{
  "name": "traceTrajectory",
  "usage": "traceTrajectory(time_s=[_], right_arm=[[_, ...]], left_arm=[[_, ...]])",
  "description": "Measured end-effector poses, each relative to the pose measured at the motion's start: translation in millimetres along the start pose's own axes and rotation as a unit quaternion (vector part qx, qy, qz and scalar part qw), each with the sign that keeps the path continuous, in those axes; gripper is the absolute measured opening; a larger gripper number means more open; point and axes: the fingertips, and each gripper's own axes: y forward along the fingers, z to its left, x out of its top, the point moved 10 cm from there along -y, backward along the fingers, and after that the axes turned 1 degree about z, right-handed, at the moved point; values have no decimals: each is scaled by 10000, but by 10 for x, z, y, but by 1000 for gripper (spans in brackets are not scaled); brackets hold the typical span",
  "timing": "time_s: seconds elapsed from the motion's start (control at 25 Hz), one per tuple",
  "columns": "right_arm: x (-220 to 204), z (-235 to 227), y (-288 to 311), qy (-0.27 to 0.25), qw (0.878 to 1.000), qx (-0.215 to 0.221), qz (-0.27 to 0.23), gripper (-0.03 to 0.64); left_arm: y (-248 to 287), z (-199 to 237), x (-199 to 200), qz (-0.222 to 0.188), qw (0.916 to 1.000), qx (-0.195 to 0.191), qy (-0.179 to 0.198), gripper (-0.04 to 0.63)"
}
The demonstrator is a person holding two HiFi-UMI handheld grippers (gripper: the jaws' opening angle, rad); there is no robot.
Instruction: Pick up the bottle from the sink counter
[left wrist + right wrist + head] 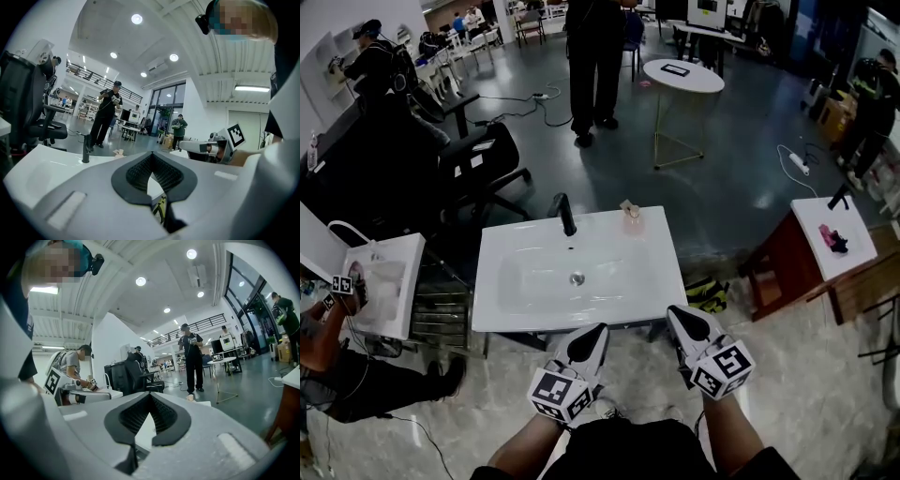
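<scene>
White porcelain fills the middle of the head view: the sink counter [511, 314] carries a black faucet [566, 214] at its back edge, and the small pinkish bottle [630, 218] stands on that far rim, just right of the faucet. The left gripper [594, 331] and right gripper [681, 315] hover at the near edge, well apart from the bottle. In the left gripper view its jaws are pressed together on nothing, with the bottle [119, 152] small beyond the tips. The right gripper view shows the same: jaws closed and empty, the bottle [190, 397] ahead. This looks like the approach; next, one gripper must spread, reach across the basin and close on the bottle's body.
</scene>
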Motion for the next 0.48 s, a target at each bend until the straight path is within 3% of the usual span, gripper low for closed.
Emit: traceTrajectory(time_s=[0.48], right_arm=[[-9, 216, 281, -41, 9999, -153, -53, 2]], left_arm=[[-188, 295, 87, -77, 9999, -61, 108, 3]])
